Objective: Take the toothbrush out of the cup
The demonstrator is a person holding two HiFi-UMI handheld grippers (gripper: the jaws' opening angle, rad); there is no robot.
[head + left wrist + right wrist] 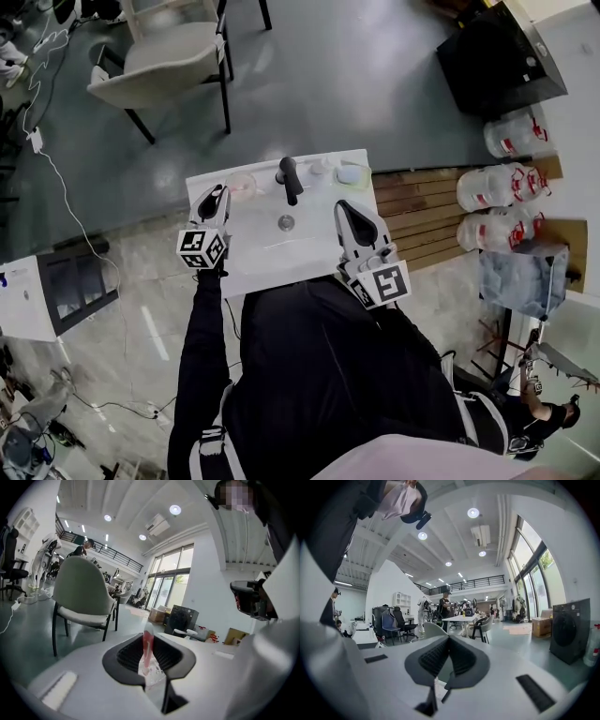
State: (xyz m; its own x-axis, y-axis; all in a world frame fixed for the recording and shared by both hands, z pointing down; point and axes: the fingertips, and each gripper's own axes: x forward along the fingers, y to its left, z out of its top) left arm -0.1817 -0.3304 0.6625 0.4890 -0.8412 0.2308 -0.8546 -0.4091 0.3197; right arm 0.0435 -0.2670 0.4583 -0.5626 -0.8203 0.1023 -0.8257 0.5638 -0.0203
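In the left gripper view a pink toothbrush with a white end stands upright between the dark pads, and my left gripper is shut on it. Below it, through the gap between the jaws, shows something clear and glassy, perhaps the cup. From the head view my left gripper is at the sink's back left corner, beside the clear cup, where pink shows. My right gripper hovers over the right side of the basin, its jaws meeting at the tips with nothing in them.
The white sink has a black faucet, a drain and a pale small dish at its back right. Wooden planks and water jugs lie to the right. A chair stands beyond.
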